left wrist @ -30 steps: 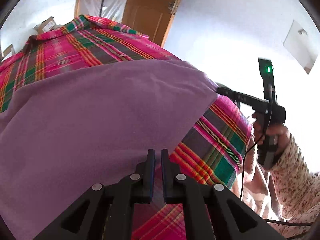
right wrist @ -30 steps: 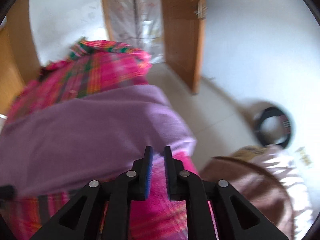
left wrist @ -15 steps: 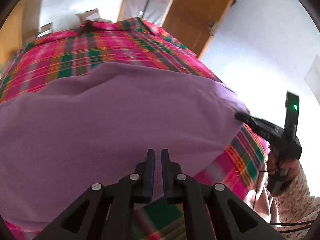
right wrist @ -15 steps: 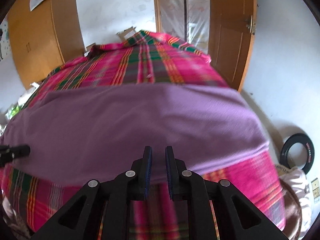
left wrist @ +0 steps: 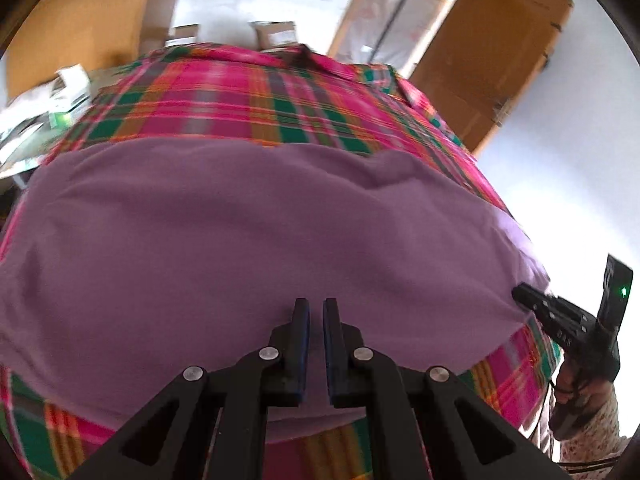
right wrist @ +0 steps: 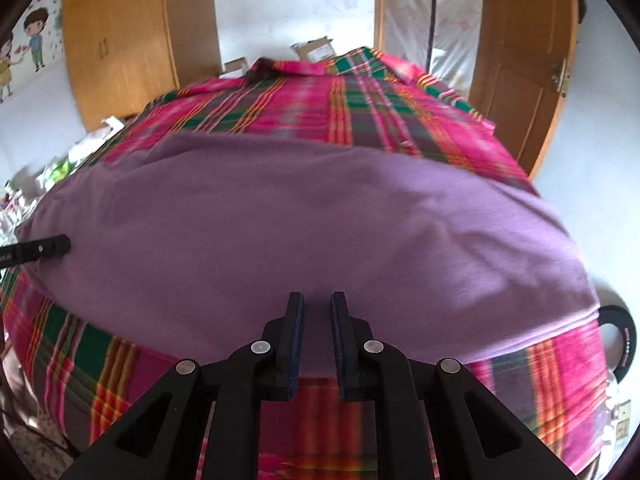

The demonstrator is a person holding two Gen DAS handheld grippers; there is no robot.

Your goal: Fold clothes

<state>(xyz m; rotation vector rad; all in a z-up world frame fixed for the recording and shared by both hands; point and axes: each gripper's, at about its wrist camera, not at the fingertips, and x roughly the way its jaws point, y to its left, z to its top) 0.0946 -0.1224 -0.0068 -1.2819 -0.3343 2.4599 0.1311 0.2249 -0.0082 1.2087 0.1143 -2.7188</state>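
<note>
A purple cloth (left wrist: 248,248) lies spread wide across a bed with a pink and green plaid cover (left wrist: 256,96). My left gripper (left wrist: 316,304) sits at the cloth's near edge, its fingers closed to a narrow gap with purple fabric between them. In the left wrist view, my right gripper (left wrist: 520,292) pinches the cloth's right corner, held by a hand in a floral sleeve (left wrist: 592,436). In the right wrist view the purple cloth (right wrist: 320,220) fills the middle, and my right gripper (right wrist: 317,298) grips its near edge. My left gripper (right wrist: 64,244) holds the left corner.
A wooden door (right wrist: 524,60) stands open to the right of the bed and a wooden wardrobe (right wrist: 120,40) to the left. A black ring-shaped object (right wrist: 624,336) lies on the floor at the right. Boxes and clutter (left wrist: 52,96) sit past the bed's left side.
Both views have swung up toward the head of the bed. The purple cloth has spread flatter and wider over the plaid cover. Both grippers keep their hold on its near edge.
</note>
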